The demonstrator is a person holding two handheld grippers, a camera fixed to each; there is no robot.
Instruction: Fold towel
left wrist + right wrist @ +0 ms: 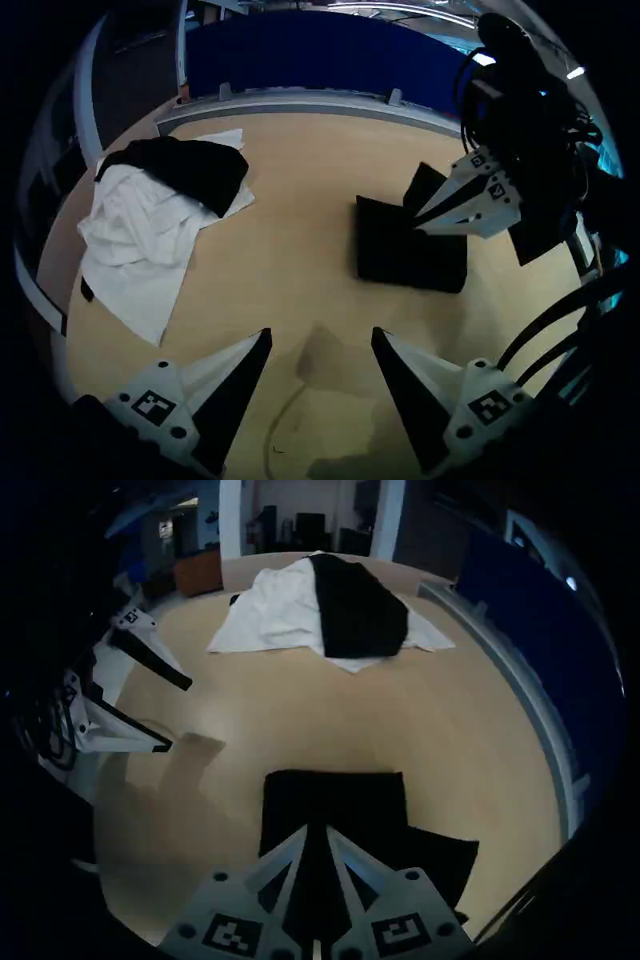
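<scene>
no readable words or numbers; the left tongs [321, 332] carry patterned marker squares [154, 406].

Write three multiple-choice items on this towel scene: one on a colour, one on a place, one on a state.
1. The cloth draped over the white cloth at the far side of the table is:
A. red
B. black
C. green

2. The right gripper has its tips at:
A. the folded black towel
B. the white cloth
C. a chair

3. The left gripper is:
A. open above bare table
B. shut on the white cloth
C. shut on the folded black towel

Key:
1 B, a black cloth lies across the white one.
2 A, the fingers point down onto the dark folded square.
3 A, its fingers stand wide apart with bare wood between them.
</scene>
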